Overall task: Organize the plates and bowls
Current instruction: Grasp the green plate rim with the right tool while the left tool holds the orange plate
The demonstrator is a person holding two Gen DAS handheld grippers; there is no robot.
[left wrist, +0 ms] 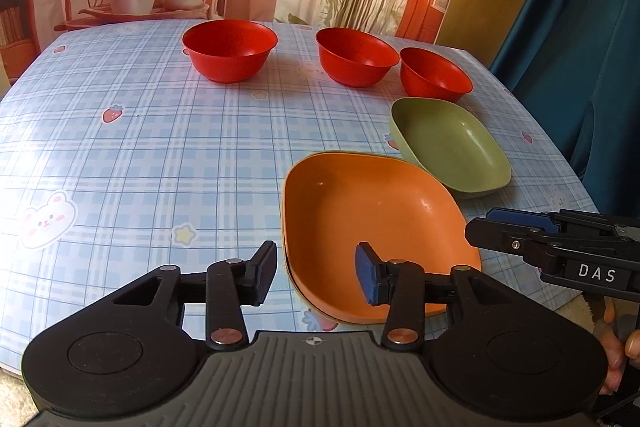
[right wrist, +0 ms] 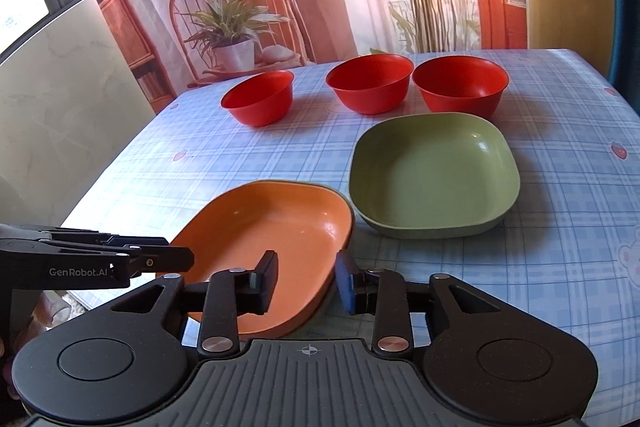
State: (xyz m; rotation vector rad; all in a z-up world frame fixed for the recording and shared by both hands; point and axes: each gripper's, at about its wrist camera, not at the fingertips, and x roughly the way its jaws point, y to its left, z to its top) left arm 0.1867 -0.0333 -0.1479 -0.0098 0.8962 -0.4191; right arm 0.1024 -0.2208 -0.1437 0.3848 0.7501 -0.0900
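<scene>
An orange plate lies near the table's front edge, with a thin green rim of another plate showing under it. My left gripper is open, its fingers straddling the plate's near-left rim. My right gripper is open and straddles the same orange plate's near-right rim; it also shows in the left wrist view. A green plate lies just behind, also in the right wrist view. Three red bowls stand in a row at the back.
The table has a blue checked cloth; its right edge is near the green plate and its front edge lies just under the grippers. A printed backdrop and a teal curtain stand behind and to the right.
</scene>
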